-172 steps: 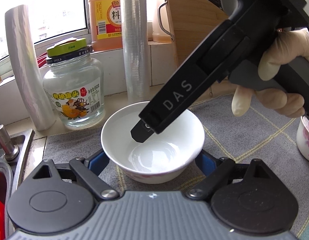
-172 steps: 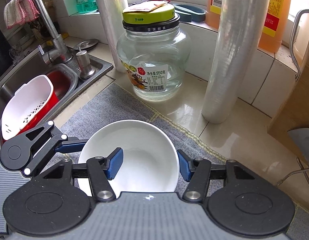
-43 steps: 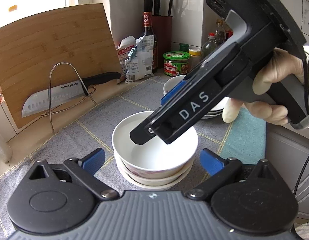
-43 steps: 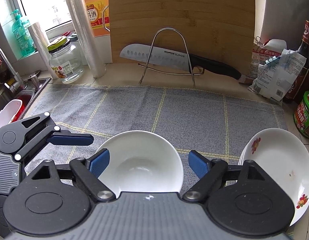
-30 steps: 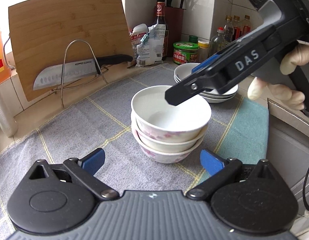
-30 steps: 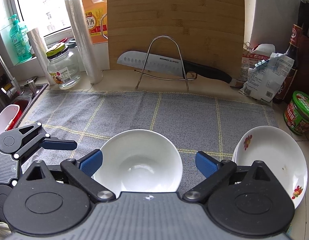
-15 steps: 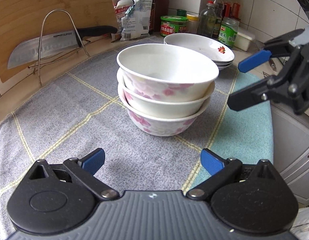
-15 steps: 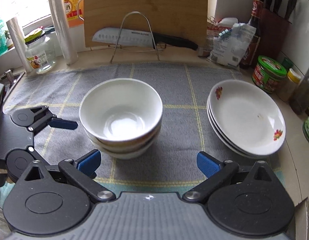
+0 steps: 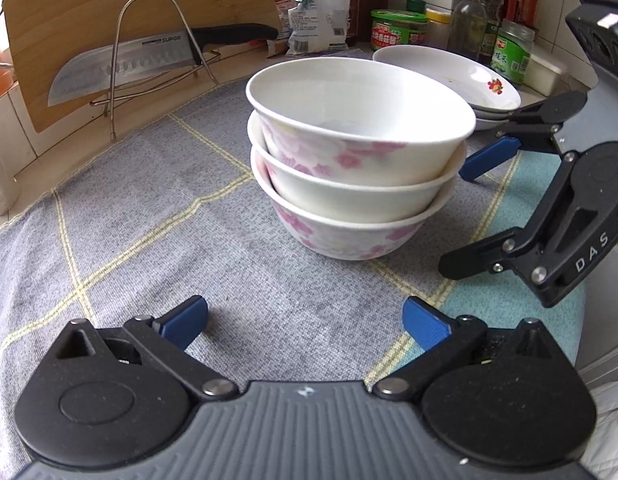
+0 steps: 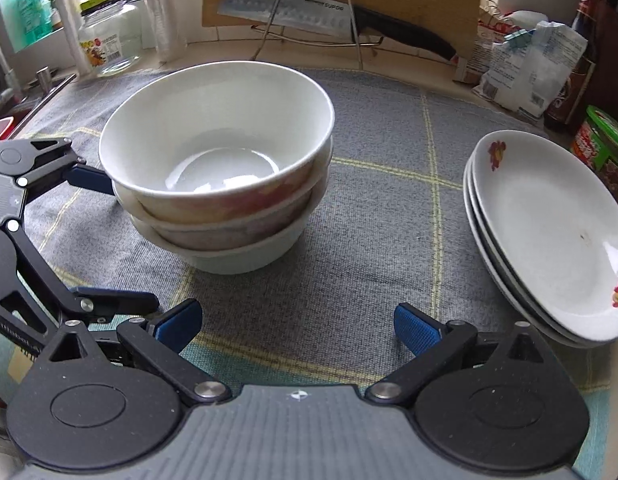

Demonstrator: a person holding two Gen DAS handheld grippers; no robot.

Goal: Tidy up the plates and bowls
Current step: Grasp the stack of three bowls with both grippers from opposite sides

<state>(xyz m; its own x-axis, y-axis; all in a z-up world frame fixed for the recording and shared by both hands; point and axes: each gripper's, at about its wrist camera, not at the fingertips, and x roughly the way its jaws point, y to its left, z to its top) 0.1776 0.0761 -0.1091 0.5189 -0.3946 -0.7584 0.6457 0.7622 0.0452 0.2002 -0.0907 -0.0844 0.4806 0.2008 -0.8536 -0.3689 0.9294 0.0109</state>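
Observation:
Three white bowls with pink flowers (image 9: 357, 160) stand nested upright on the grey mat (image 9: 149, 240); from the right wrist the bowl stack (image 10: 217, 160) sits left of centre. Stacked white plates (image 10: 549, 232) lie to its right, and the same plates (image 9: 449, 76) show behind the bowls from the left wrist. My left gripper (image 9: 305, 320) hovers low over the mat, short of the bowls, jaws opening with nothing between them. My right gripper (image 10: 295, 322) is open and empty, in front of the stack.
A knife on a wire rack (image 9: 121, 64) leans against a bamboo board (image 9: 89, 0) at the back. Jars and bottles (image 9: 397, 30) crowd the far corner past the plates. A glass jar (image 10: 109, 40) and the sink edge (image 10: 5, 120) lie far left.
The right gripper has drawn back from above the top bowl and sunk in front of the stack. The left gripper has also come down closer to the mat.

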